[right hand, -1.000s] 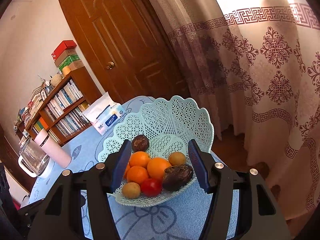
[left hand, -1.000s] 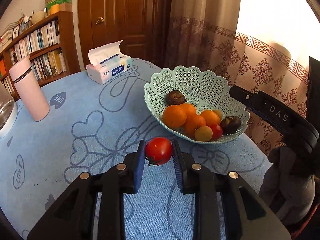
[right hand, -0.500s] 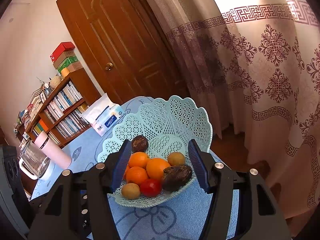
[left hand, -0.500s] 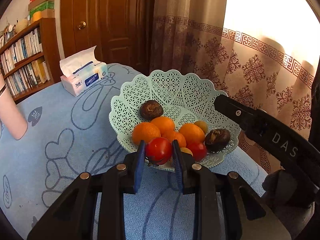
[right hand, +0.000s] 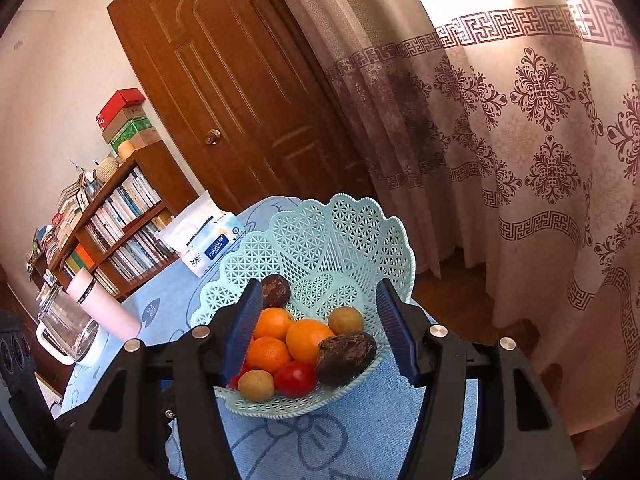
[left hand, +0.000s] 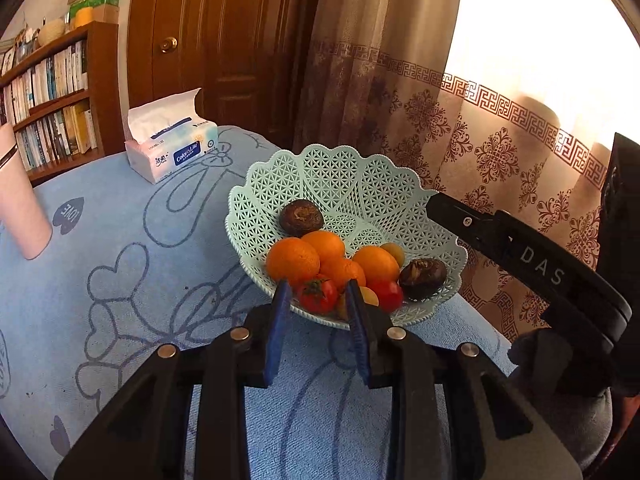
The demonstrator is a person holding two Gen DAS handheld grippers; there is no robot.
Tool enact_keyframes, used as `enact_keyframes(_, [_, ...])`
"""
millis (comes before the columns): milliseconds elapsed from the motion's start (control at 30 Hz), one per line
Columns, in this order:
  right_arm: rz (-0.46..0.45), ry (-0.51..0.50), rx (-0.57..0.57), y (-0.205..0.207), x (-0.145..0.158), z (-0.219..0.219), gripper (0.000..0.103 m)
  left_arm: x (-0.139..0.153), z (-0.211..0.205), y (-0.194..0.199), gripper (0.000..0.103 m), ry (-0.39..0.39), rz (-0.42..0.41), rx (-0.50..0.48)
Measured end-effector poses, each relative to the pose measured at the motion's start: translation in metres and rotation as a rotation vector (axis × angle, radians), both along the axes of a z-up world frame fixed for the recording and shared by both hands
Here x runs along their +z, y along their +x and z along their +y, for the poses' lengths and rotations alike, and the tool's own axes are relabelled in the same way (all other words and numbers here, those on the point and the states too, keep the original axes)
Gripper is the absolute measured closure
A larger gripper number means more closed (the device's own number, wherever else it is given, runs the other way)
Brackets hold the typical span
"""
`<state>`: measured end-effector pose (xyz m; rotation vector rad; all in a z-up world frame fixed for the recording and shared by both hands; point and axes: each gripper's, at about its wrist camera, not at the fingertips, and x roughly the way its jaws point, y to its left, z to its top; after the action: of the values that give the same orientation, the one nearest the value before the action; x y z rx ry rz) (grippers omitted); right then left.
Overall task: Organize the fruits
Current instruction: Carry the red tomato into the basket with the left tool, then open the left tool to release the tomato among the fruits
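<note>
- Since the earlier frames, the left gripper [left hand: 318, 300] has travelled from over the blue tablecloth [left hand: 120, 280] to the near rim of the fruit basket [left hand: 340, 176], carrying the stemmed tomato [left hand: 317, 295] with it.
- Left jaws: they have just been opening slightly. The stemmed tomato now sits between the blue pads, low in the basket against an orange [left hand: 293, 260]. A narrow gap shows on each side of it, so the pads no longer press on it.
- Right gripper [right hand: 320, 320]: position unchanged. Its jaws stand about half open with nothing gripped; the basket and its contents appear beyond and between the fingers.
- Basket contents ahead of the left jaws: four oranges, a second tomato [left hand: 386, 294] just right of the right-hand pad, two small yellow-brown fruits and two dark wrinkled fruits [left hand: 422, 278].
- Beyond the left jaws, to their left: a tissue pack [left hand: 172, 148] and a pink bottle [left hand: 18, 208], both on the tablecloth, well apart from the basket.
</note>
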<state>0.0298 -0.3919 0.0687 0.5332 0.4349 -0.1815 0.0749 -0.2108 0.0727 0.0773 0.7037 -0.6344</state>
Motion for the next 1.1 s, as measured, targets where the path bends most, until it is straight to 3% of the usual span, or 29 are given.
enact_keyframes(67, [0.0, 0.001, -0.006, 0.0, 0.0, -0.001, 0.041, 0.001, 0.004, -0.003, 0.068, -0.003, -0.008, 0.011])
enact_keyframes(167, [-0.009, 0.009, -0.024, -0.003, 0.0, -0.004, 0.031, 0.002, 0.007, -0.008, 0.061, 0.004, -0.033, 0.027])
enact_keyframes(433, [-0.01, 0.018, -0.06, -0.005, -0.001, -0.01, 0.019, 0.002, 0.013, -0.015, 0.03, 0.041, -0.093, 0.081])
enact_keyframes(567, [-0.01, 0.031, -0.081, -0.007, -0.002, -0.015, 0.014, 0.002, 0.016, -0.015, 0.026, 0.066, -0.12, 0.123])
enact_keyframes(633, [-0.011, 0.037, -0.09, -0.008, -0.003, -0.017, 0.013, 0.001, 0.018, -0.016, 0.015, 0.079, -0.139, 0.139])
enact_keyframes(967, [-0.013, 0.049, -0.102, -0.009, -0.004, -0.02, 0.005, 0.002, 0.018, -0.024, 0.011, 0.17, -0.243, 0.21])
enact_keyframes(1100, [-0.01, 0.037, -0.109, -0.01, -0.004, -0.019, 0.005, 0.004, 0.02, -0.026, 0.011, 0.163, -0.247, 0.21])
